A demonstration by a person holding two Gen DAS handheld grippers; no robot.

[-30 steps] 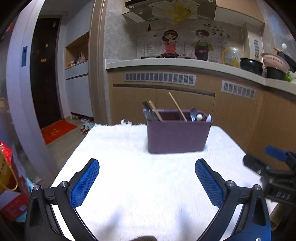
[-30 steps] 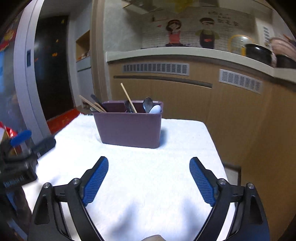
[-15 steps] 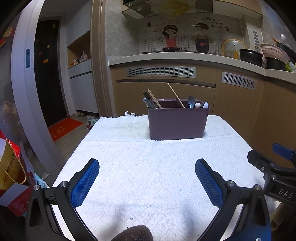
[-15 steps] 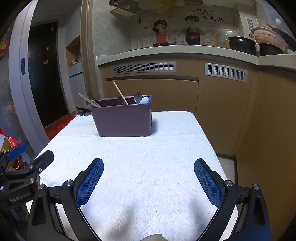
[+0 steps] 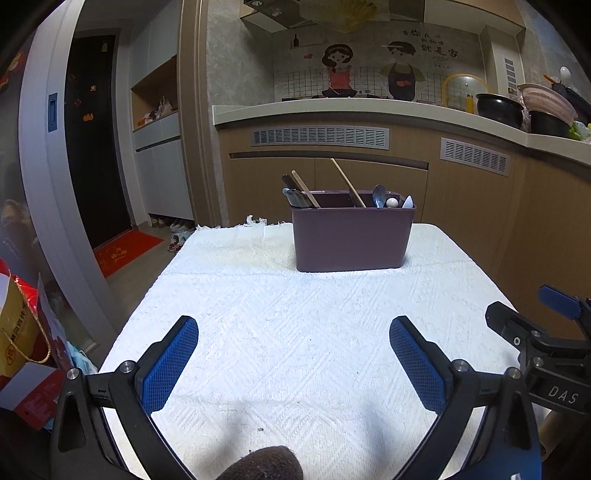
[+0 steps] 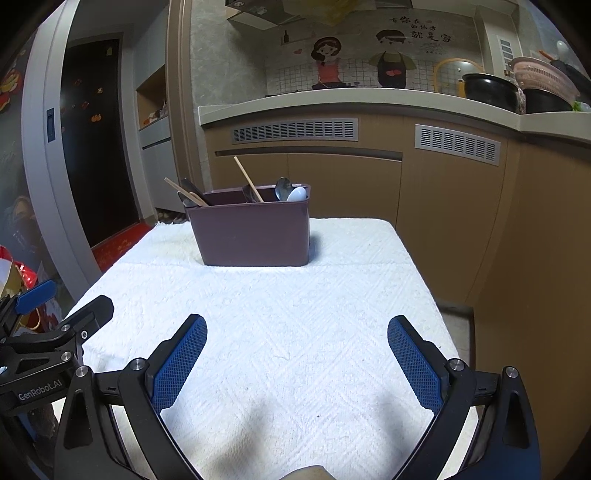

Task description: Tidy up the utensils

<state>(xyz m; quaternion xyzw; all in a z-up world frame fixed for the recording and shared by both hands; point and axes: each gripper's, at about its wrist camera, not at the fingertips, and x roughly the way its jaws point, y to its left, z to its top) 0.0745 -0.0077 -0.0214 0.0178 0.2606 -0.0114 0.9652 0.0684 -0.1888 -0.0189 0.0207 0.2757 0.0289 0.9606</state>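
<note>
Both the left gripper (image 5: 293,356) and right gripper (image 6: 297,354) gape wide, holding nothing; utensil bin (image 5: 352,236) sits well ahead, beyond their jaws.

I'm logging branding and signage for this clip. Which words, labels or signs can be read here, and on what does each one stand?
"DAS": on the right gripper body, cut off at the frame edge.
"GenRobot.AI": on the left gripper body.
Chinese characters on the cartoon wall sticker: large, but I cannot make them out reliably.
Chinese characters on the yellow gift bag: too blurred to read.
Red doormat: pale markings, unreadable.
</note>
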